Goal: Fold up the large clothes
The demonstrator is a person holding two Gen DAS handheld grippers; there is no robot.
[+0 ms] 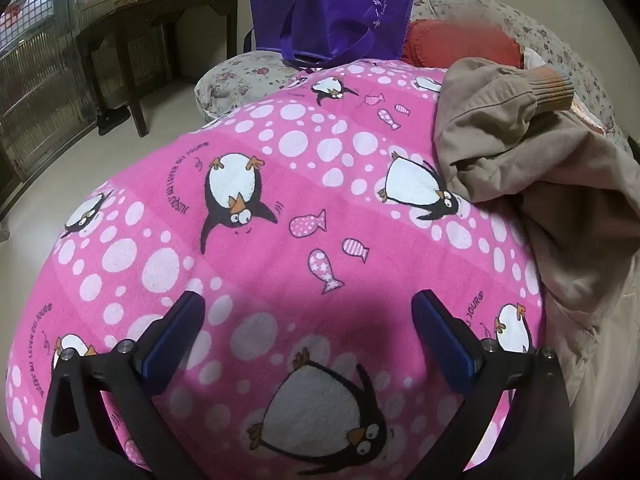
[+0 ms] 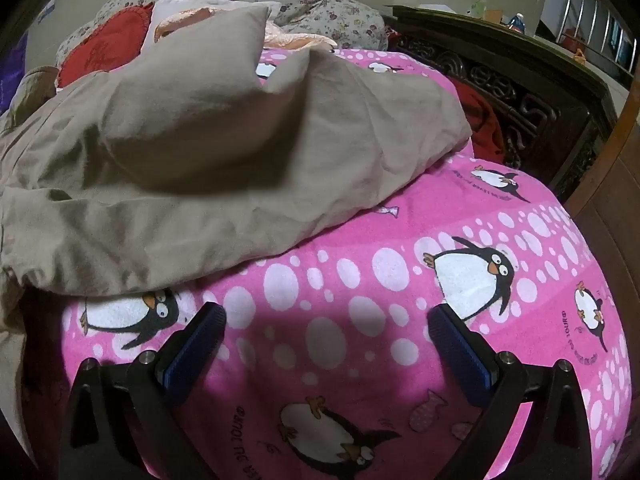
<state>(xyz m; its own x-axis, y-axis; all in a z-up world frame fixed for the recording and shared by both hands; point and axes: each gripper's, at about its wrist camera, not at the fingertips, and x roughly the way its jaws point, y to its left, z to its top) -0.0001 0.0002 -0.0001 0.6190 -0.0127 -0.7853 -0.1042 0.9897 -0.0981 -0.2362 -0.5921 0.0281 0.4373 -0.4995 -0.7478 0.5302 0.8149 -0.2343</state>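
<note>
A beige jacket [image 1: 532, 168] lies crumpled on a pink penguin-print blanket [image 1: 280, 248], at the right of the left wrist view, one ribbed cuff [image 1: 554, 86] pointing up and away. In the right wrist view the same jacket [image 2: 224, 160] spreads over the upper left, its hem close to the left fingertip [image 2: 212, 320]. My left gripper [image 1: 308, 312] hangs open above bare blanket, well left of the jacket. My right gripper [image 2: 326, 322] is open too, over the blanket [image 2: 360, 280] just in front of the jacket, with nothing between its fingers.
A purple tote bag [image 1: 332, 8] stands at the far end of the bed beside a red cushion [image 1: 460, 46] and floral bedding [image 1: 240, 76]. A dark wooden side table [image 1: 160, 28] stands on the tiled floor at left. A carved dark headboard [image 2: 532, 100] runs along the right.
</note>
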